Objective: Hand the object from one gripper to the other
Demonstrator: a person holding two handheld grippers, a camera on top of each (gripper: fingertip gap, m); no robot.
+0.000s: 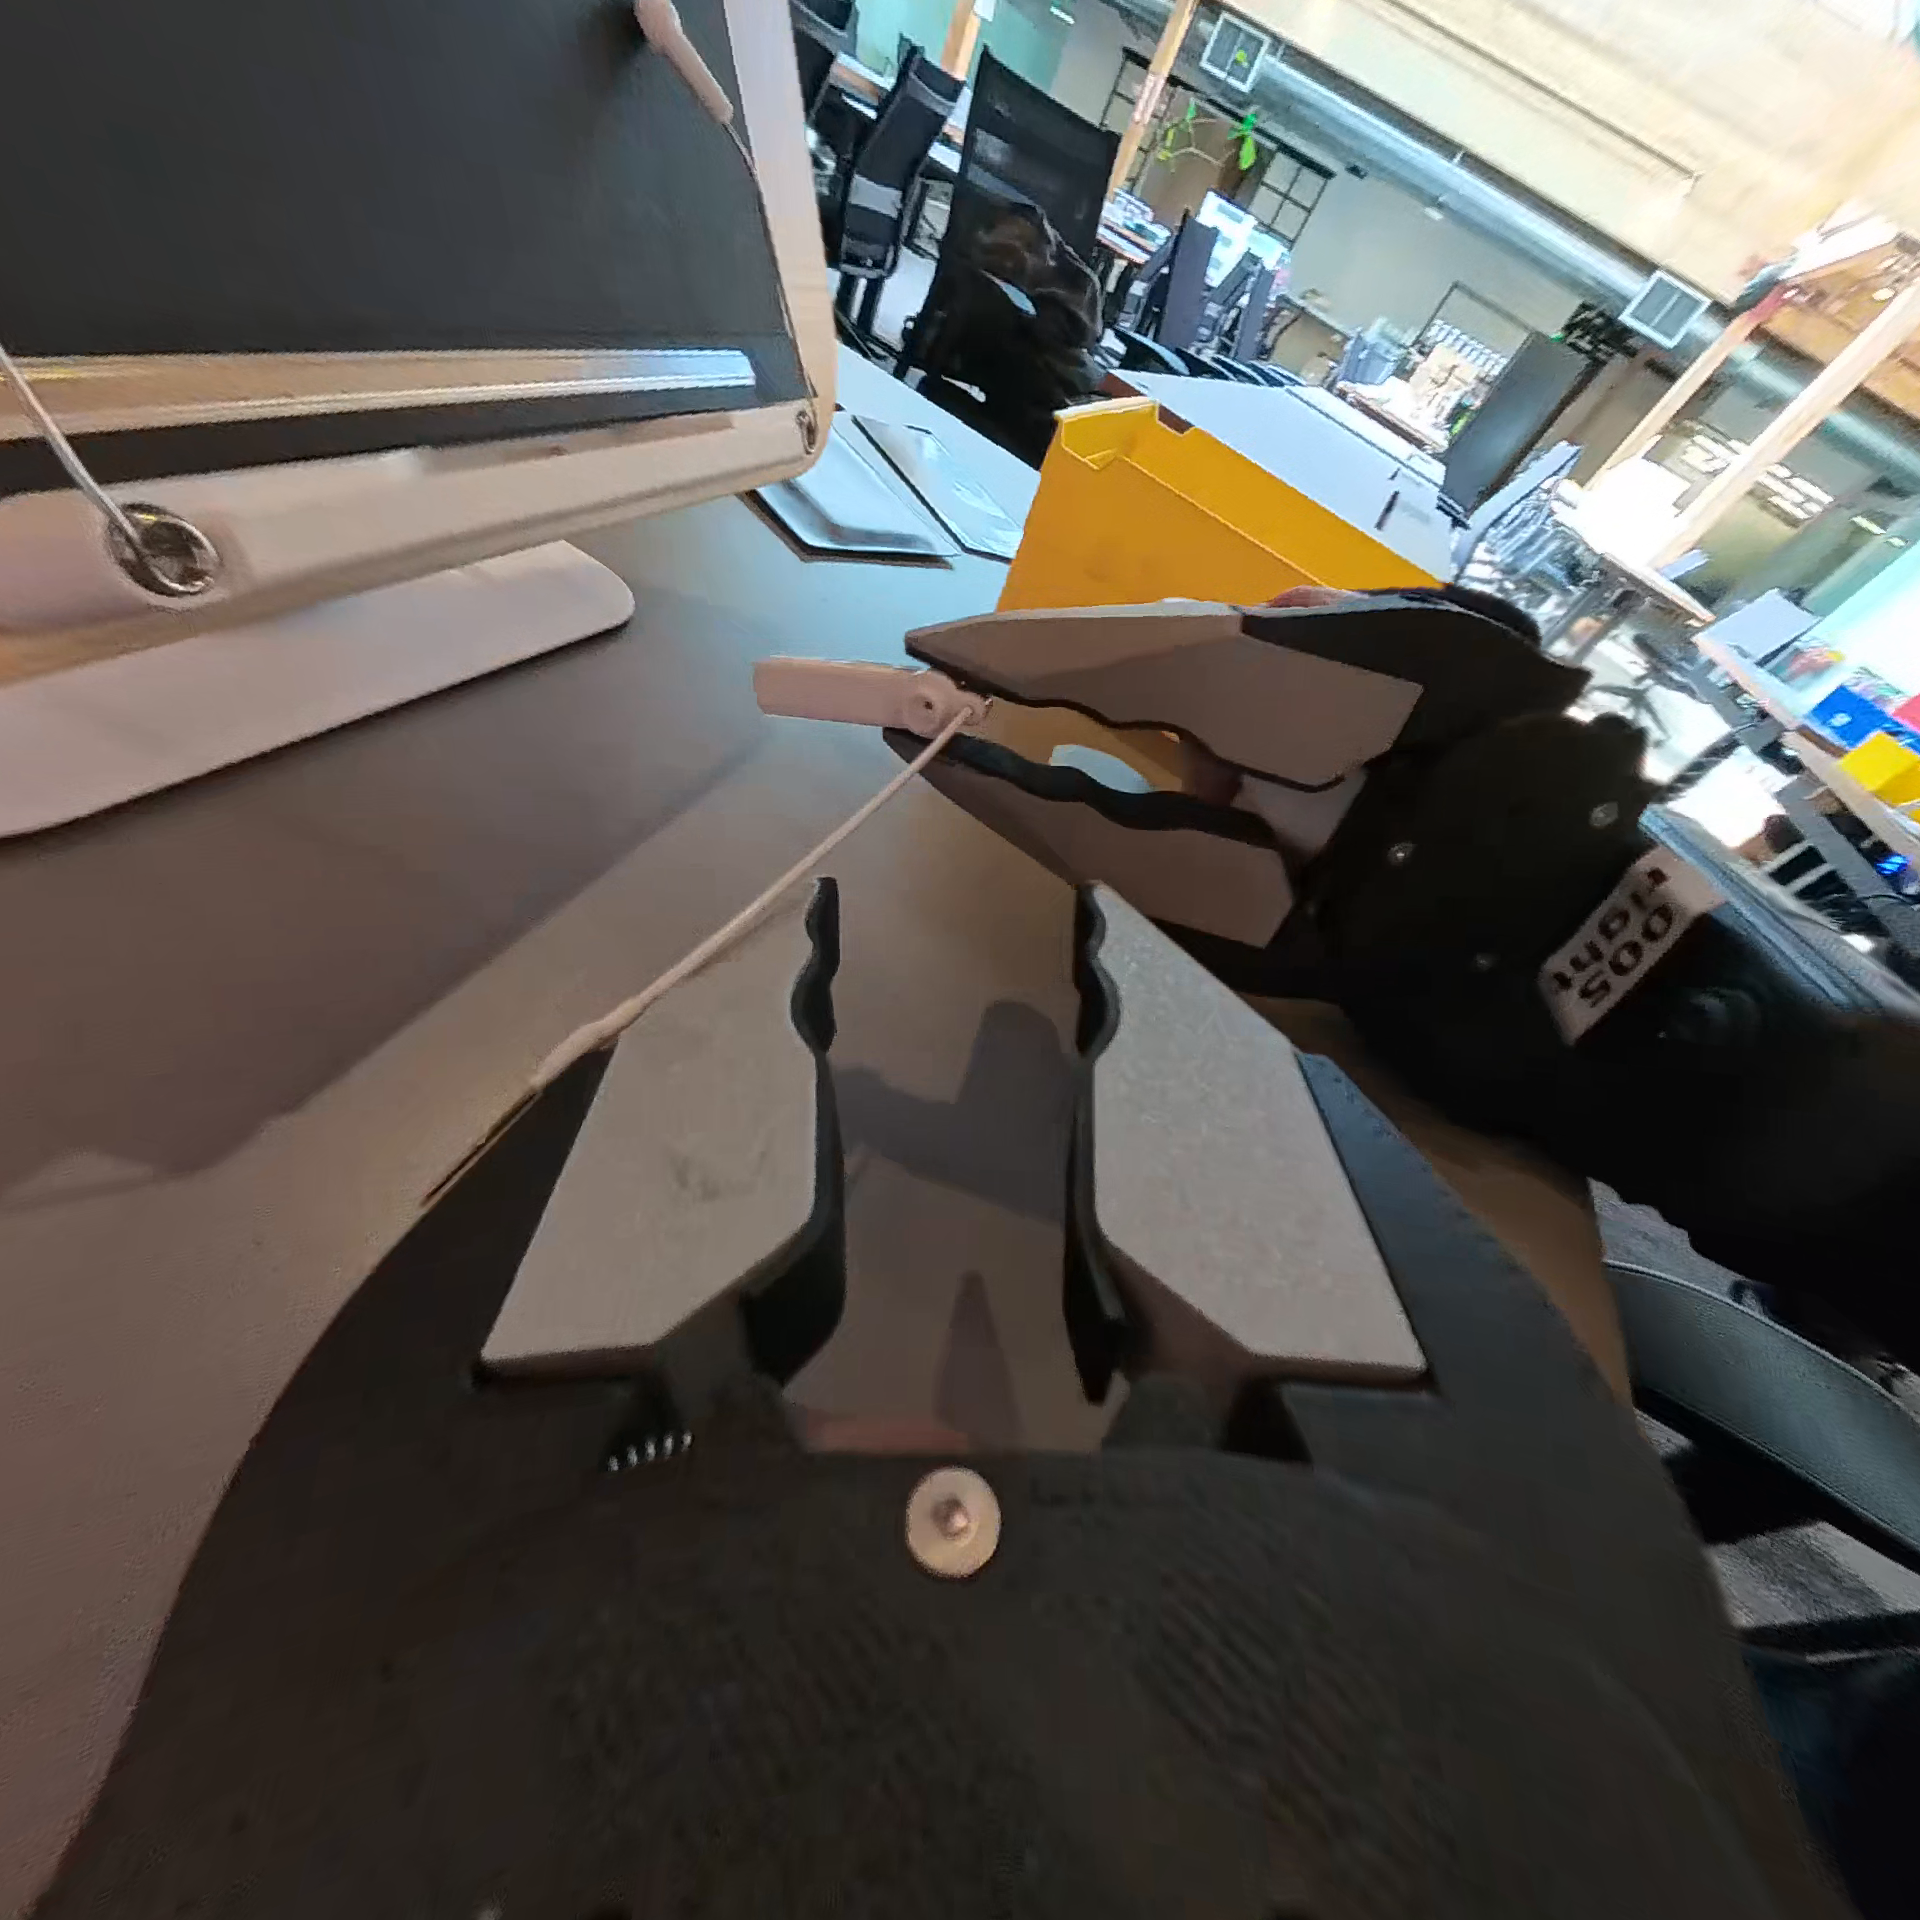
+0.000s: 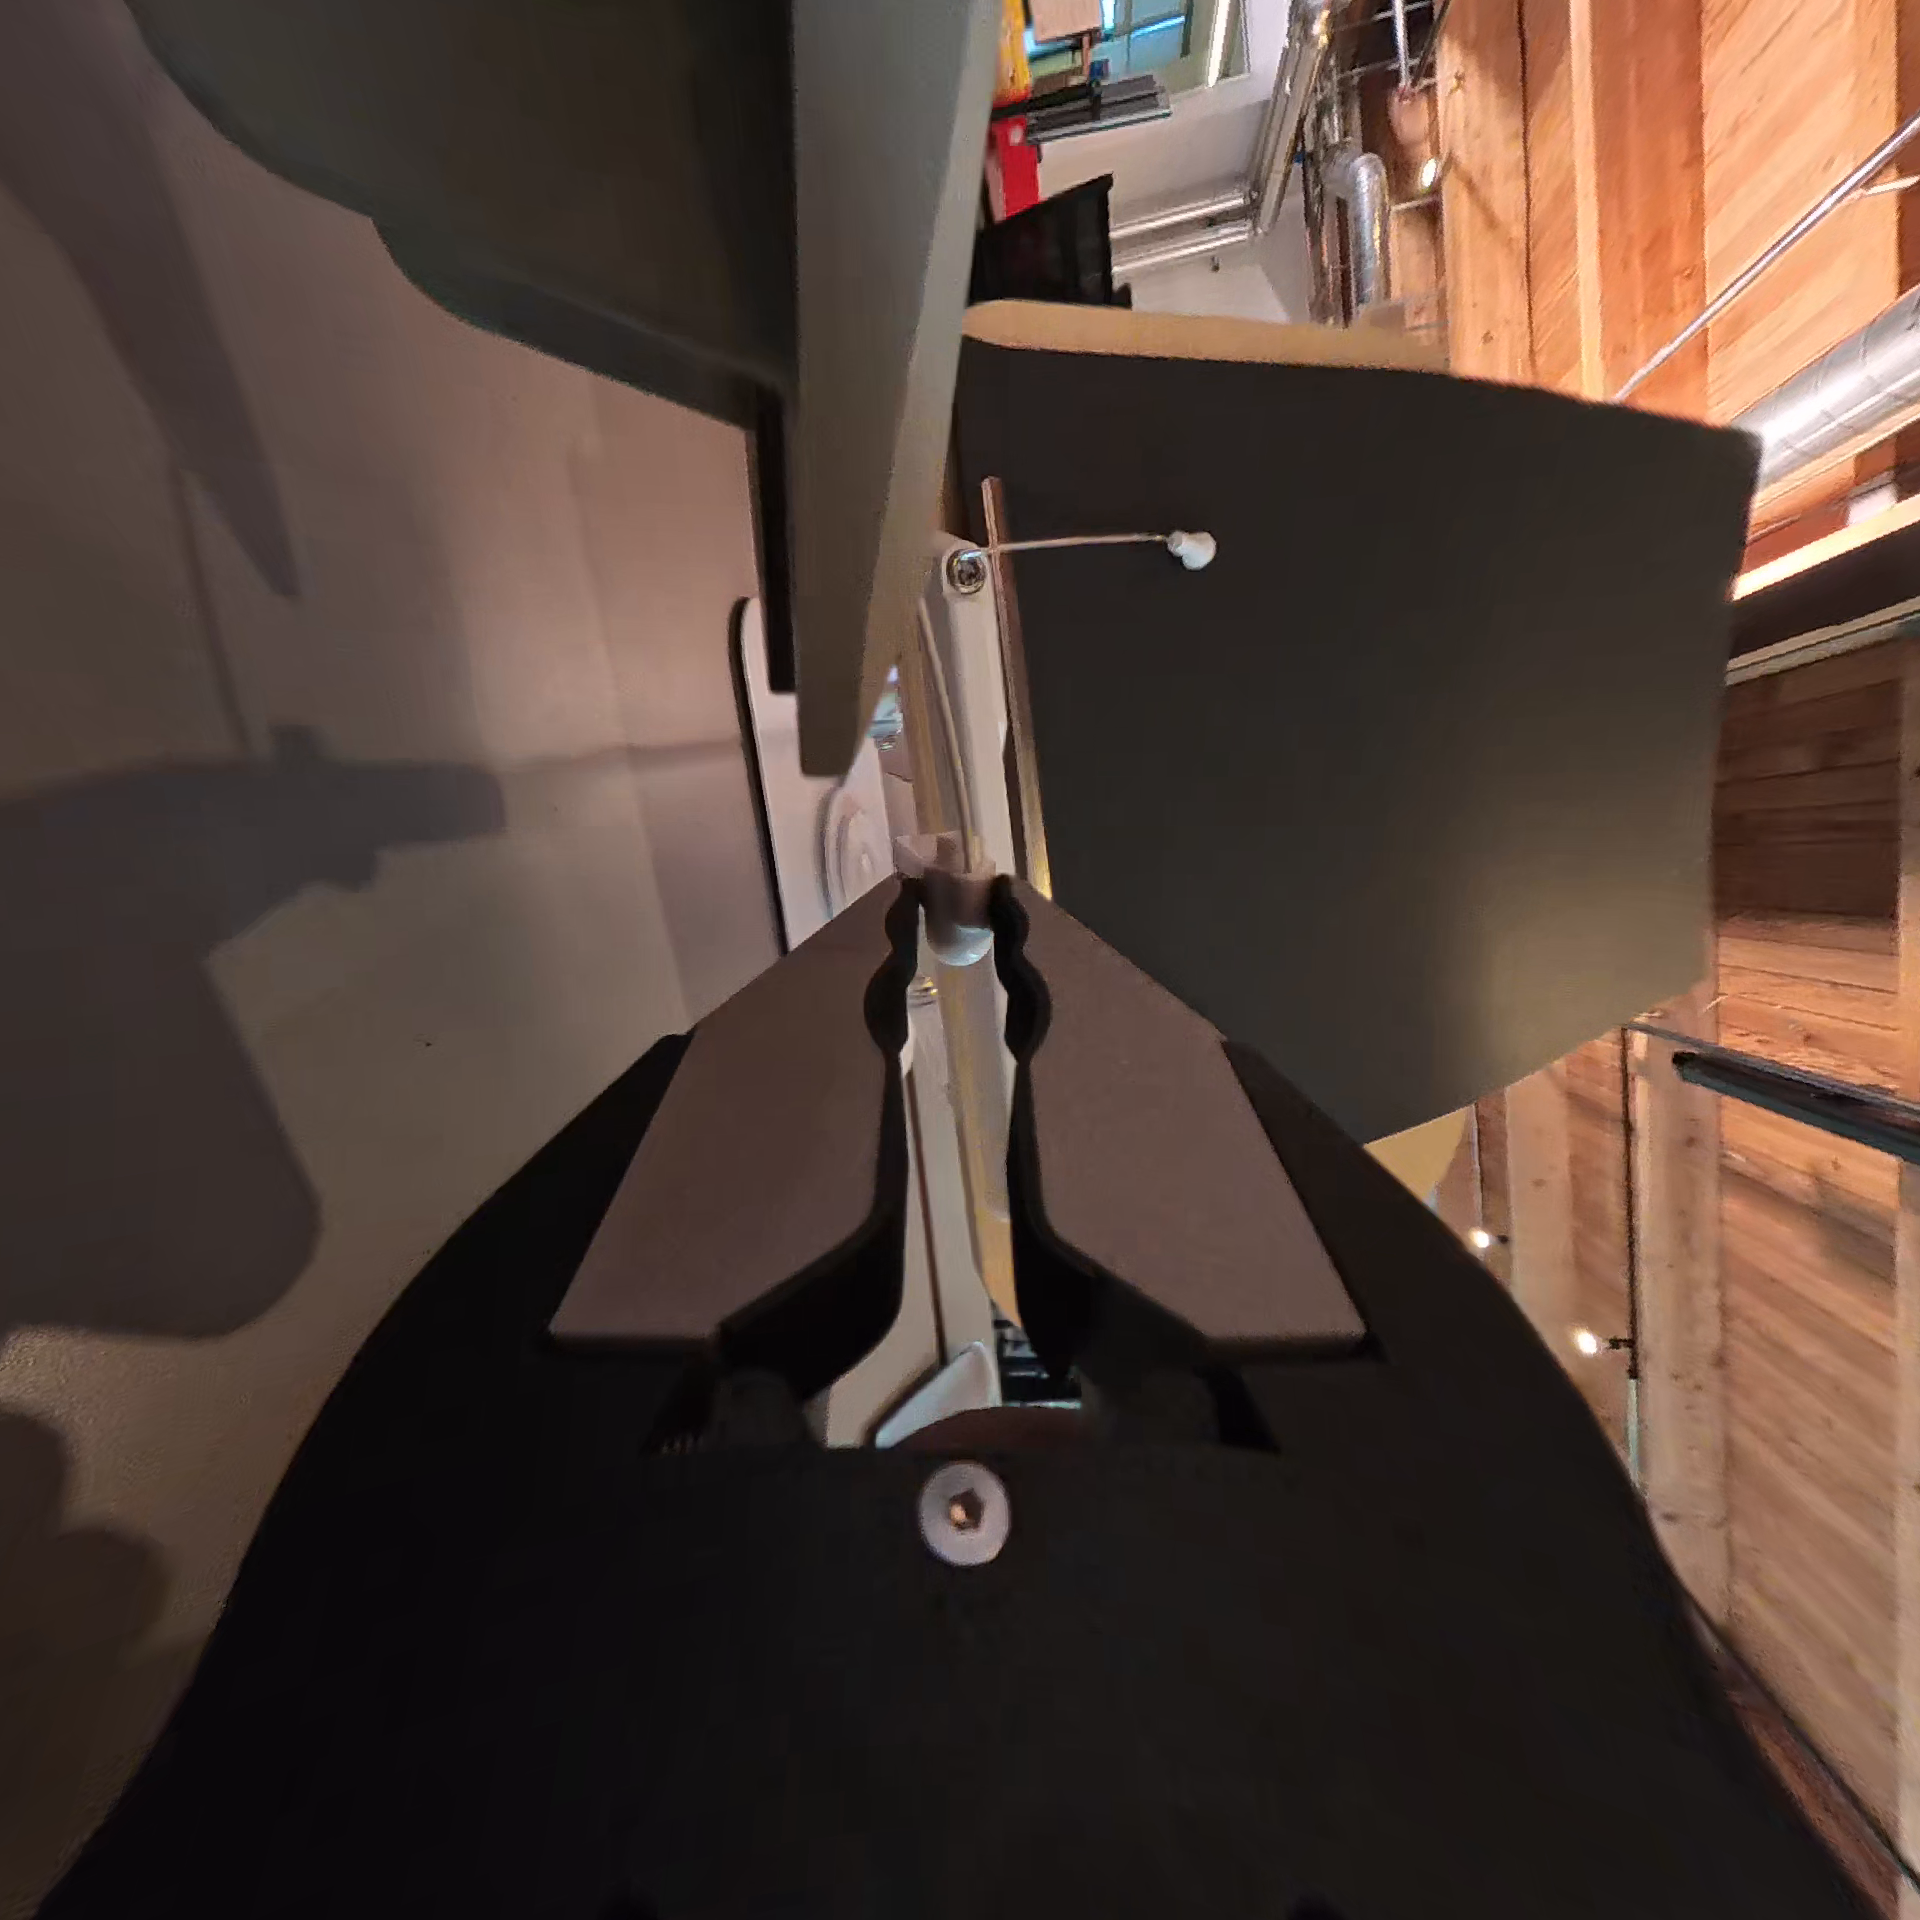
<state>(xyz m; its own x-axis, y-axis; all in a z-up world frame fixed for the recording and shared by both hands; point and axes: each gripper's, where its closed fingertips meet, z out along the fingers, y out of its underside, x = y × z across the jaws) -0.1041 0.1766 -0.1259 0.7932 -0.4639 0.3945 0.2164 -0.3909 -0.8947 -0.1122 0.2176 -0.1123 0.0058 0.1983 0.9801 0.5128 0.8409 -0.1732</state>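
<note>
The object is a small white plastic tag on a thin white cord. My right gripper comes in from the right in the left wrist view and is shut on the tag's round end; the tag sticks out to the left past its tips. In the right wrist view the right gripper pinches the tag at its fingertips. My left gripper is open and empty, just below and in front of the tag, apart from it. The cord runs down past its left finger. The left gripper's finger shows overhead in the right wrist view.
A dark screen on a white stand stands close at the left on the dark table. A yellow box sits behind the right gripper. Papers lie farther back. Office chairs and desks fill the background. Tip to tip, the grippers are about 5 cm apart.
</note>
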